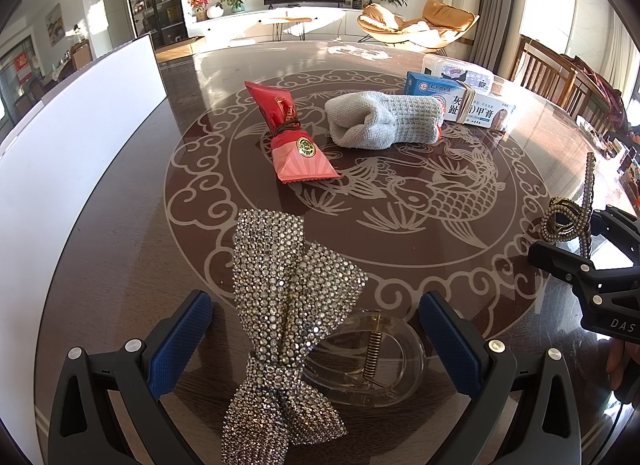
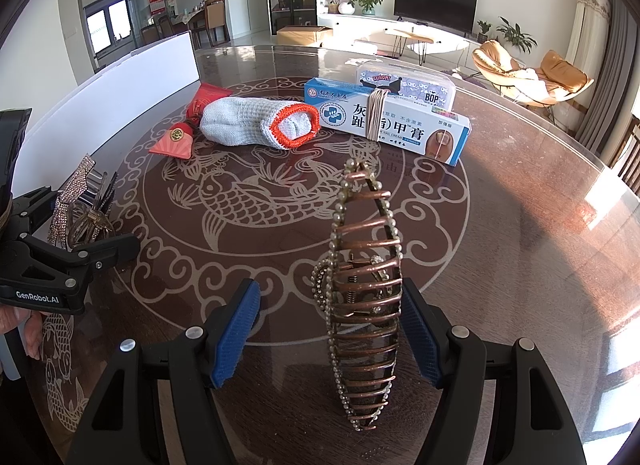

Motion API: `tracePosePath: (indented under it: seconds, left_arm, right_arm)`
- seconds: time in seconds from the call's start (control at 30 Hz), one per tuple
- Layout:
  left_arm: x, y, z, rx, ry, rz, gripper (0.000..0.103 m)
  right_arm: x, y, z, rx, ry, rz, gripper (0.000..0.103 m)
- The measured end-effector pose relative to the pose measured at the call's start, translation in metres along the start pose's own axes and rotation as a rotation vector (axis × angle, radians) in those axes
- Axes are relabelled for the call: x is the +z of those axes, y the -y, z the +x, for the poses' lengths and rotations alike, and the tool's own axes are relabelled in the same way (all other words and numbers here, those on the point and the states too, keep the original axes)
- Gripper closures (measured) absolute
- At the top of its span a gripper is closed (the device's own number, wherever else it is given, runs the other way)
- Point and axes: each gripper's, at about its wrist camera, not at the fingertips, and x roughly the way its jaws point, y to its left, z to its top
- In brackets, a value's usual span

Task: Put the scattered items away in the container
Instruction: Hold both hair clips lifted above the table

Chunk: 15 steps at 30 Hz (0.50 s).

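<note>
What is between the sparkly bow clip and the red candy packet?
Nothing: in the left wrist view only bare patterned table lies between the sparkly bow clip and the red candy packet.

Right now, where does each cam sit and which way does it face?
Left wrist: on the left hand-held gripper, angled down over the table at the rhinestone bow clip; own open blue pads show, right hand-held gripper at the right edge.
Right wrist: on the right hand-held gripper, angled down at the copper hair claw; own pads show, left gripper at the left edge.
Shared: grey sock, red packet, ointment box.
</note>
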Motion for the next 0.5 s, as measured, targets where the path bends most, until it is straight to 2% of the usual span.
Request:
tracePosePath:
  seconds: [0.5]
  left_arm:
    - [0.0001,0.0001,-0.0009,-0.001,-0.001,0.000,0.000]
  right_arm:
    - [-0.0001,0.0018,-0.0010,-0.002,0.000,-0.001,0.033]
